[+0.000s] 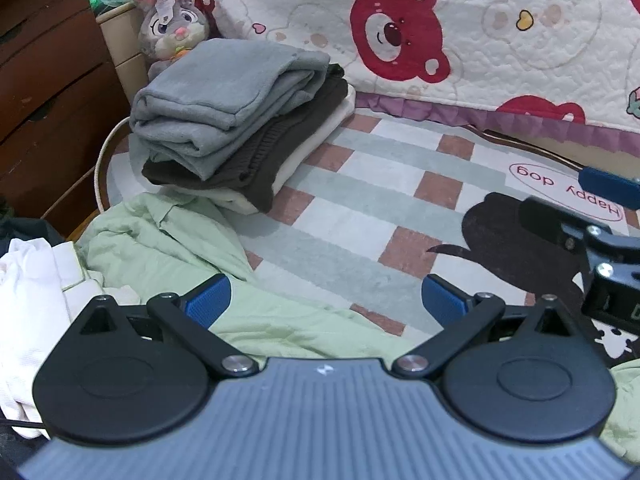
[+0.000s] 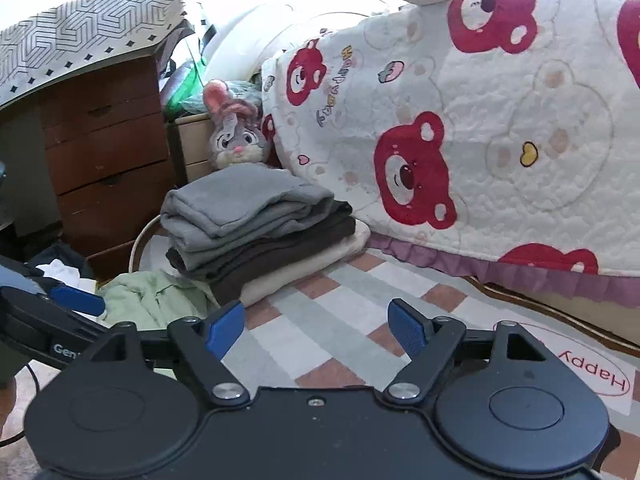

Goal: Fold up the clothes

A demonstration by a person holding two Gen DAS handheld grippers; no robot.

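Both wrist views, claws outward. My left claw (image 1: 325,300) stands with its blue pads spread wide and nothing between them, poised low over the crumpled pale green shirt (image 1: 168,240), which lies unfolded on the checked rug (image 1: 360,184) and, I judge, is the next garment to be folded (its collar shows near the far edge of the heap). My right claw (image 2: 317,330) is likewise agape and empty, held above bare rug to the right of the shirt; in the left view its black linkage enters at the right edge. I read the paired open stance as readiness to pinch two points of the shirt and draw it flat. Left of the shirt sits a white garment (image 1: 28,296), also unfolded. Beyond, the finished stack (image 1: 240,120) holds grey pieces atop dark brown atop cream, parked at the rug's far corner, presumably to keep the working area free. Behind it a plush rabbit (image 1: 168,20) leans beside a wooden dresser (image 1: 44,80); a bear-print quilt (image 1: 480,40) hangs from the bed.
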